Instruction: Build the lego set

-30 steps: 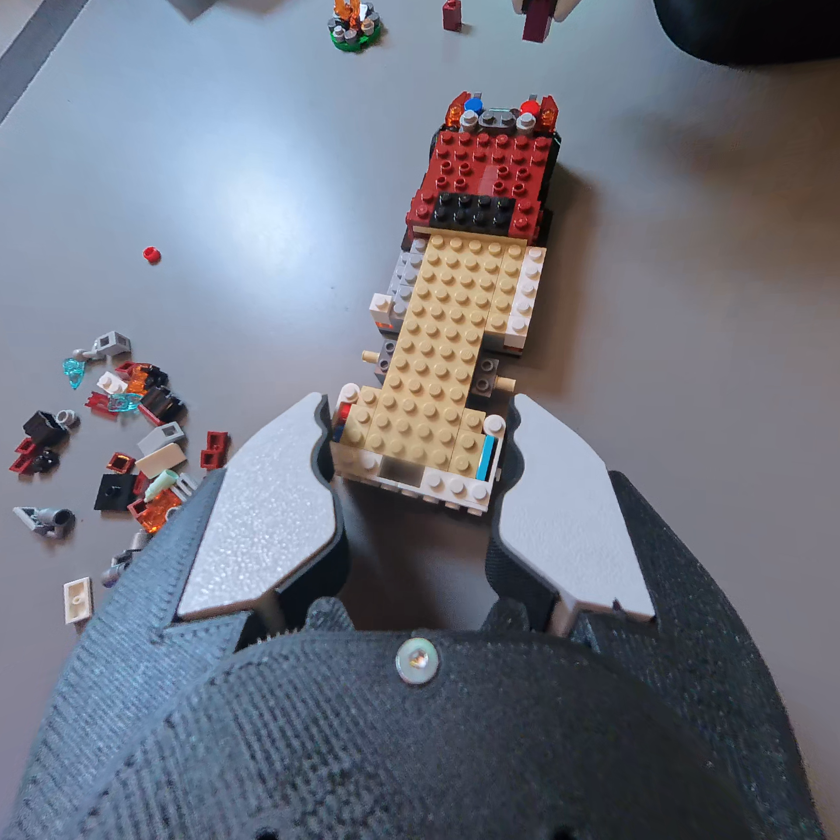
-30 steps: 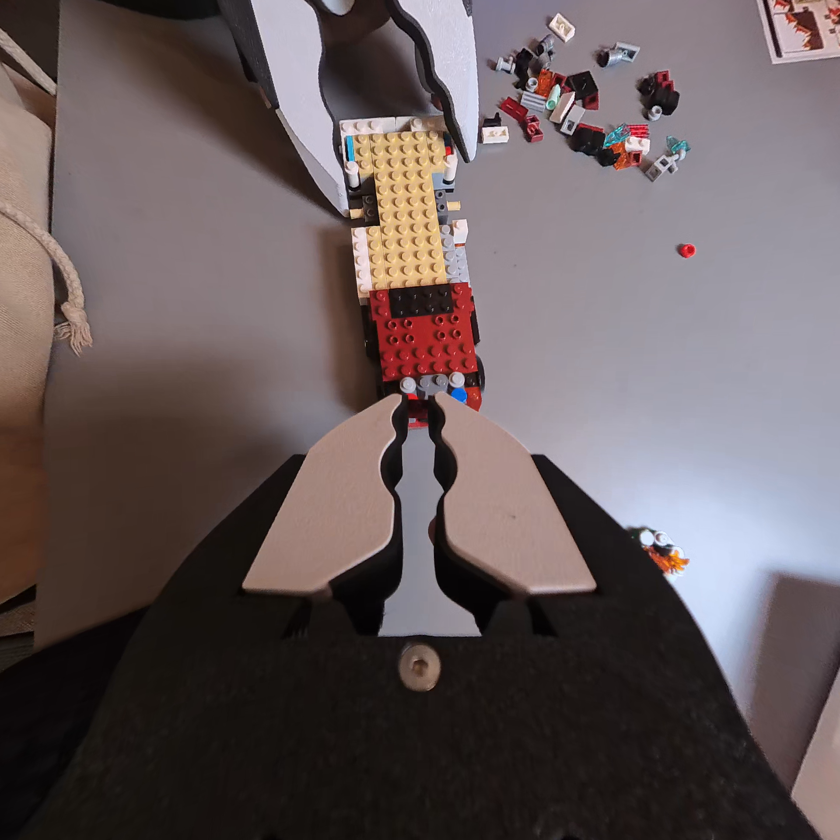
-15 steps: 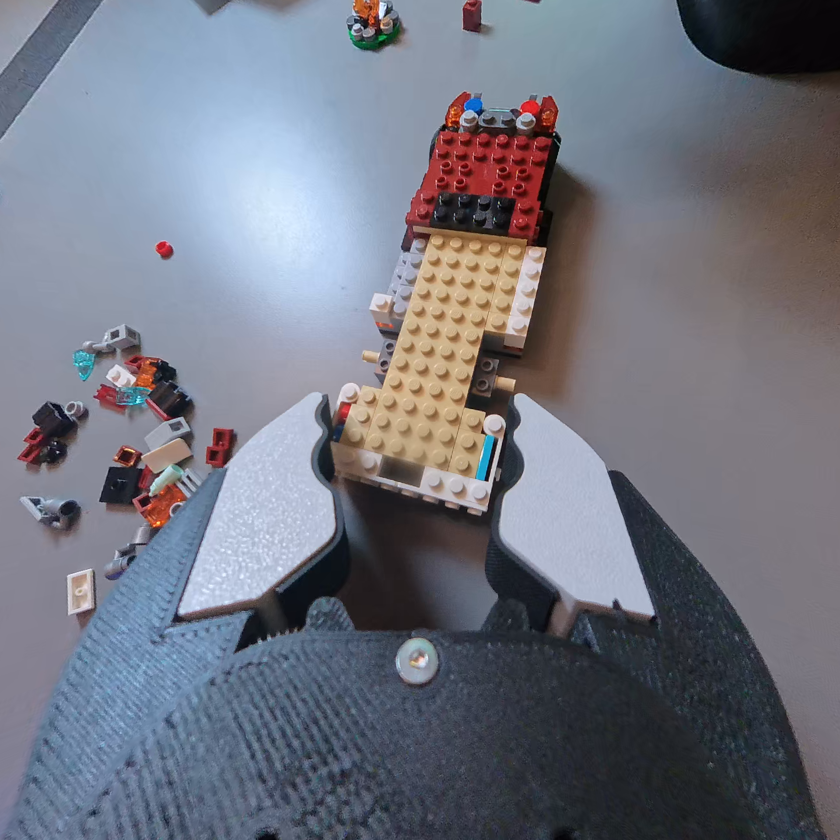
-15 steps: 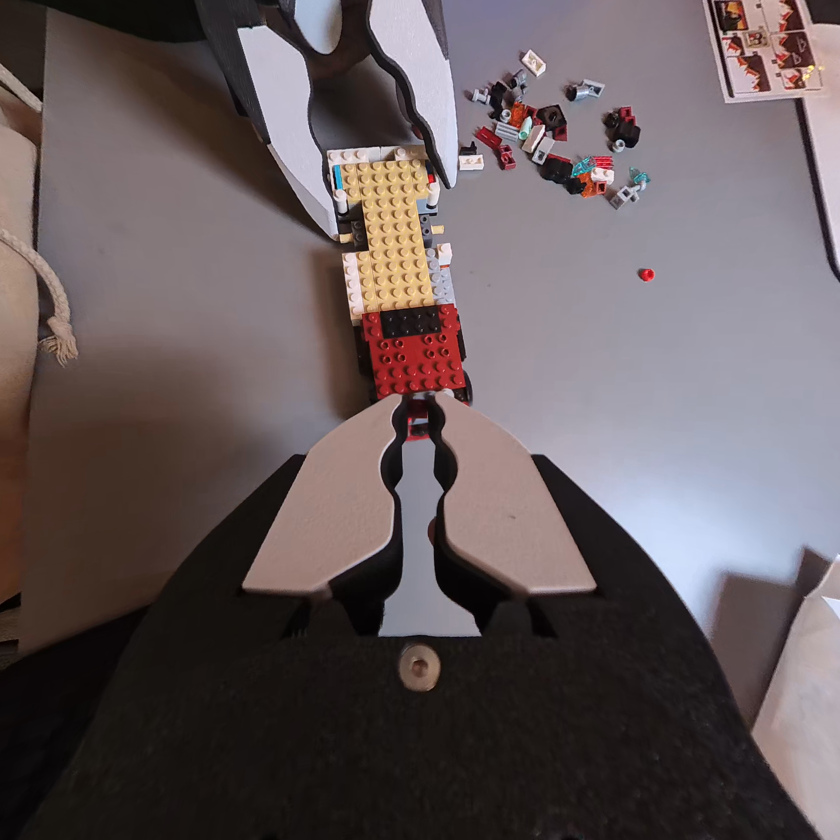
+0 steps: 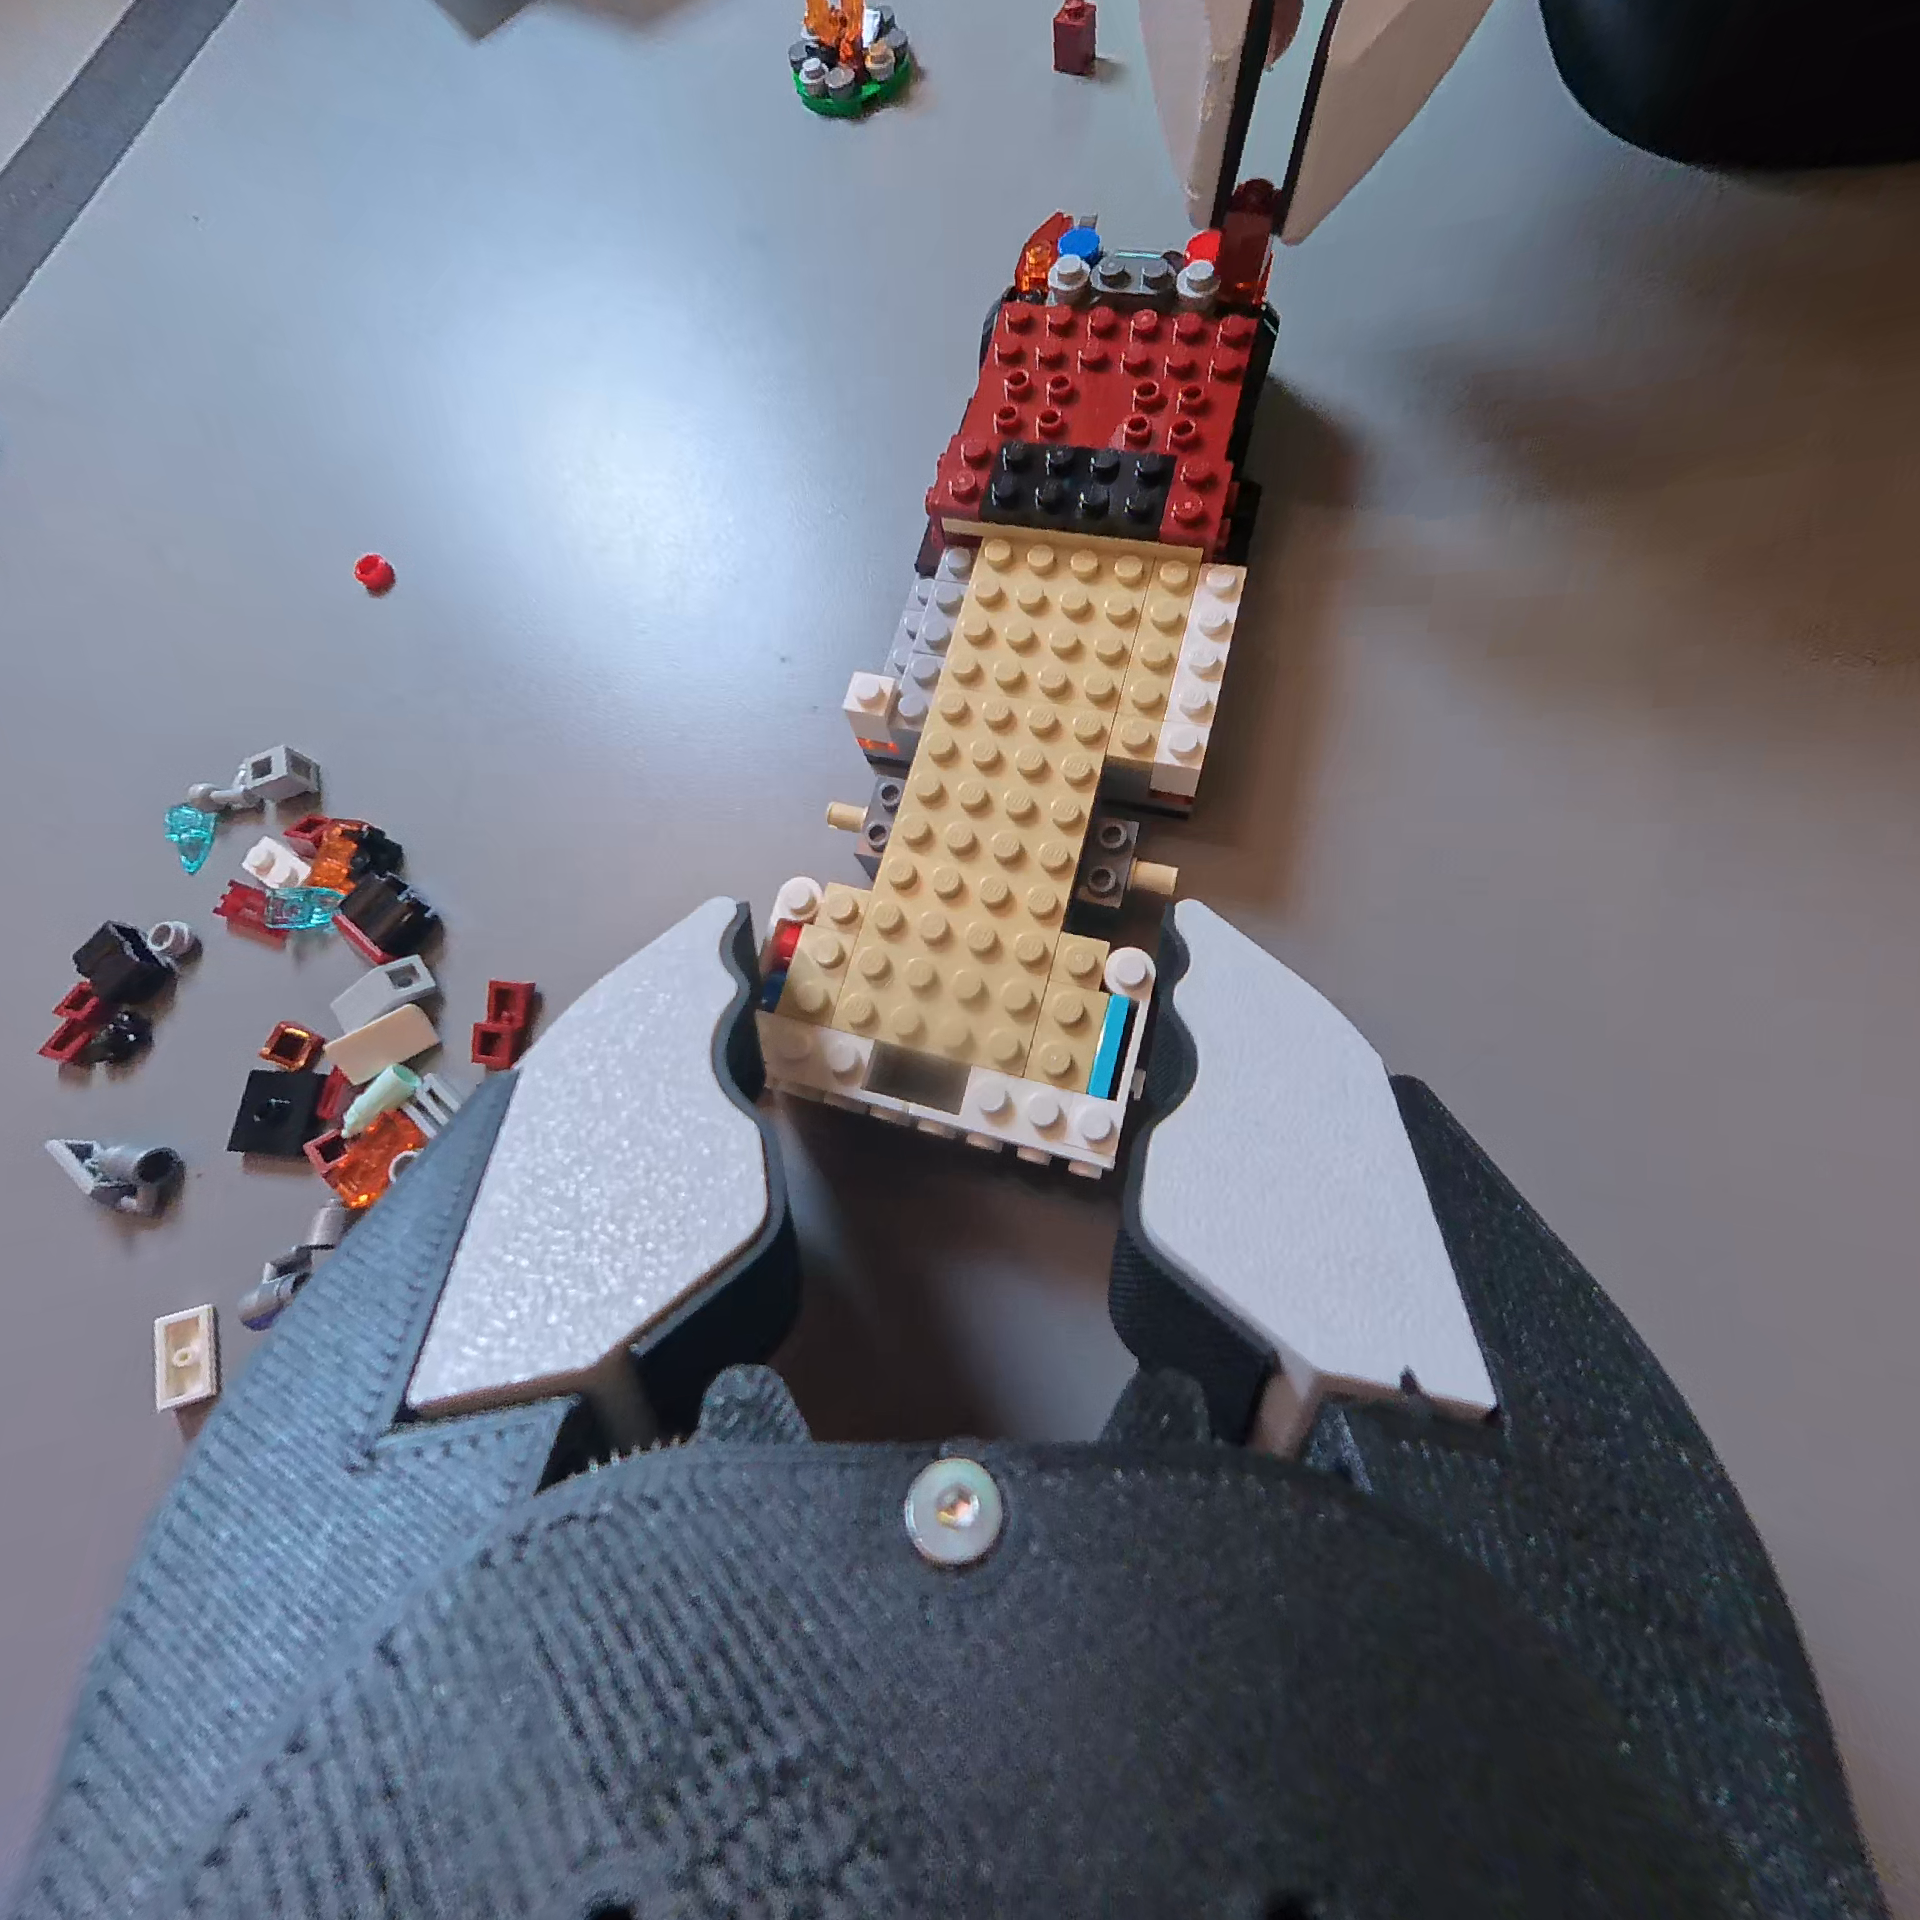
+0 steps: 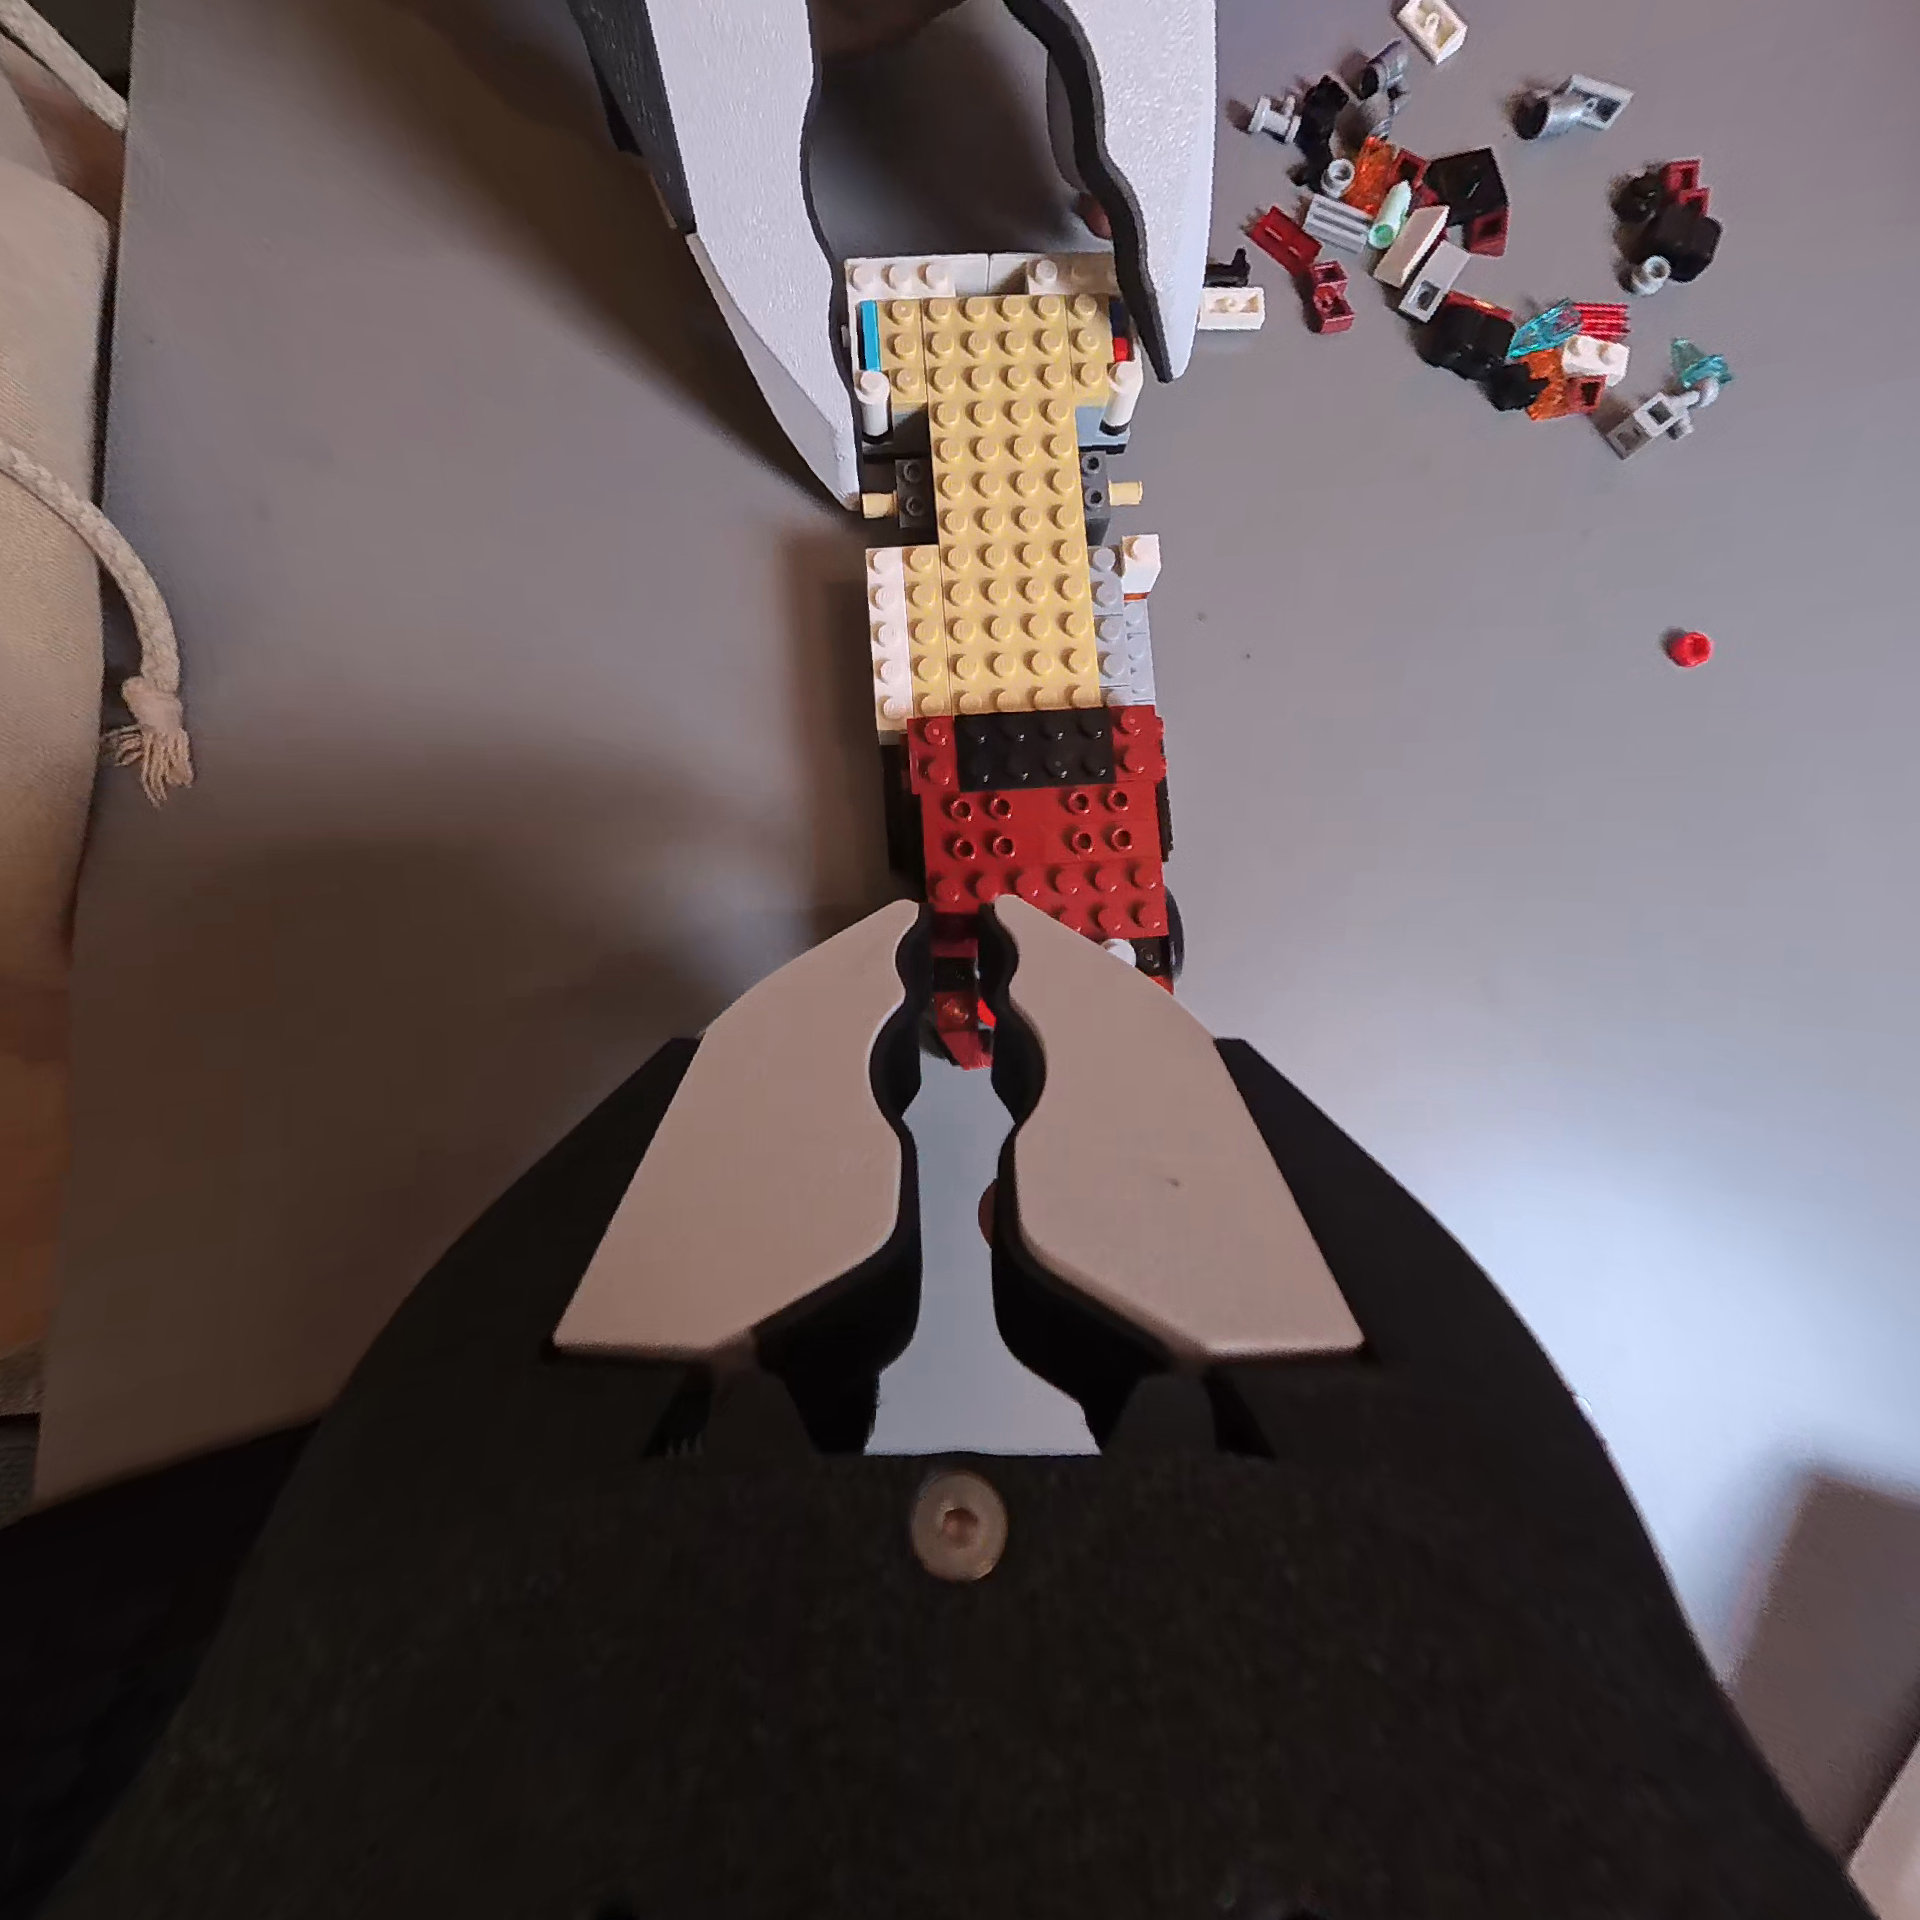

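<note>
A grey tabletop [image 5: 520,436] carries a brick truck [image 5: 1049,727]. The left gripper [image 5: 951,997] has its fingers spread wide and clamped on the truck's white end. The right gripper [image 6: 956,935] has its fingers nearly together, pinching a dark red brick [image 5: 1247,223] at the truck's red end. Loose bricks [image 5: 281,997] lie left of the left fingers, and a beige cloth with a cord [image 6: 62,582] lies beyond the tabletop's edge.

You have one long brick-built vehicle [image 5: 1049,727], one small campfire build [image 5: 852,62], one lone red round stud [image 5: 372,572], one dark red brick [image 5: 1073,23], and a scatter of about twenty-five loose pieces [image 5: 281,997], two grippers.
</note>
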Action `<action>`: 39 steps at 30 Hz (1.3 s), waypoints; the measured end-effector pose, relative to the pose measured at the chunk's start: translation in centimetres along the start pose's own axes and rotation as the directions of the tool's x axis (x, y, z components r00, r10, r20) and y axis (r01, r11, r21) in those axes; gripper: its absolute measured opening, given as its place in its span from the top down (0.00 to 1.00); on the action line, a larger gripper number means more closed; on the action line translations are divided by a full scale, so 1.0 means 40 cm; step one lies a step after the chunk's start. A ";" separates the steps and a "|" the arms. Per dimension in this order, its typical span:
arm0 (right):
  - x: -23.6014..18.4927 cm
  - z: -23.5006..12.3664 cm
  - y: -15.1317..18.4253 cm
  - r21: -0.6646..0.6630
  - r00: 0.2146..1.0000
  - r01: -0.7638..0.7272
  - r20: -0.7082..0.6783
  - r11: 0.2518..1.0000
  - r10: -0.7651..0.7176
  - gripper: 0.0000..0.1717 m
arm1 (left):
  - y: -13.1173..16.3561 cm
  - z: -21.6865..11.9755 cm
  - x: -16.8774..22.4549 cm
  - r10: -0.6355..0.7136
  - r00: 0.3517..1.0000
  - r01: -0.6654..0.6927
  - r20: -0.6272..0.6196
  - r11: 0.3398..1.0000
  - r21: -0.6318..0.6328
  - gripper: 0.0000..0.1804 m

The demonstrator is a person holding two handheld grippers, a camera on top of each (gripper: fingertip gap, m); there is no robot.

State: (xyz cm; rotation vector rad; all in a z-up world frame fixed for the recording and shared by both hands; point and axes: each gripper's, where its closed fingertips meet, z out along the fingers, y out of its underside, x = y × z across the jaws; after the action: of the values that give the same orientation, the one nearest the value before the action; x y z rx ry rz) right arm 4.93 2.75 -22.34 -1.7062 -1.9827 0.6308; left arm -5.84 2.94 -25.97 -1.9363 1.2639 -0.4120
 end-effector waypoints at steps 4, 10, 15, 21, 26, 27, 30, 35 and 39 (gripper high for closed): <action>-0.003 0.010 0.005 -0.006 1.000 -0.001 0.010 1.000 0.002 0.95 | 0.000 0.000 0.001 0.000 1.000 0.000 -0.002 1.000 0.001 0.59; -0.004 0.010 0.012 -0.006 1.000 -0.005 0.011 1.000 0.005 0.95 | -0.001 0.000 0.001 0.000 1.000 0.000 -0.004 1.000 0.002 0.59; -0.004 0.010 0.016 -0.010 1.000 -0.003 0.010 1.000 0.003 0.95 | -0.002 0.001 0.002 0.000 1.000 0.000 -0.007 1.000 0.004 0.59; -0.003 0.008 0.021 -0.005 1.000 -0.005 0.007 1.000 0.005 0.95 | -0.003 0.001 0.002 0.000 1.000 0.000 -0.010 1.000 0.005 0.59; -0.003 0.008 0.024 -0.003 1.000 -0.002 0.003 1.000 0.002 0.95 | -0.004 0.002 0.003 0.000 1.000 0.000 -0.011 1.000 0.007 0.59; -0.003 0.008 0.024 -0.002 1.000 -0.001 0.004 1.000 0.001 0.95 | -0.005 0.002 0.003 -0.001 1.000 0.001 -0.012 1.000 0.007 0.59; -0.002 0.007 0.024 0.004 1.000 0.001 0.006 1.000 -0.001 0.95 | -0.005 0.003 0.003 -0.001 1.000 0.001 -0.013 1.000 0.008 0.59; 0.011 -0.014 0.022 0.044 1.000 0.000 -0.009 0.999 0.000 0.95 | -0.006 0.003 0.003 -0.002 1.000 0.002 -0.013 1.000 0.009 0.59; 0.005 -0.029 0.012 0.096 1.000 -0.015 0.011 0.995 0.014 0.95 | -0.006 0.003 0.004 -0.002 1.000 0.002 -0.014 1.000 0.008 0.59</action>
State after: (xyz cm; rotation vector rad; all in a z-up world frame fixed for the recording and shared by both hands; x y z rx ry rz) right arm 5.99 3.06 -21.72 -1.6643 -1.9164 0.7295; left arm -5.54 2.92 -25.90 -1.9309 1.2672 -0.4316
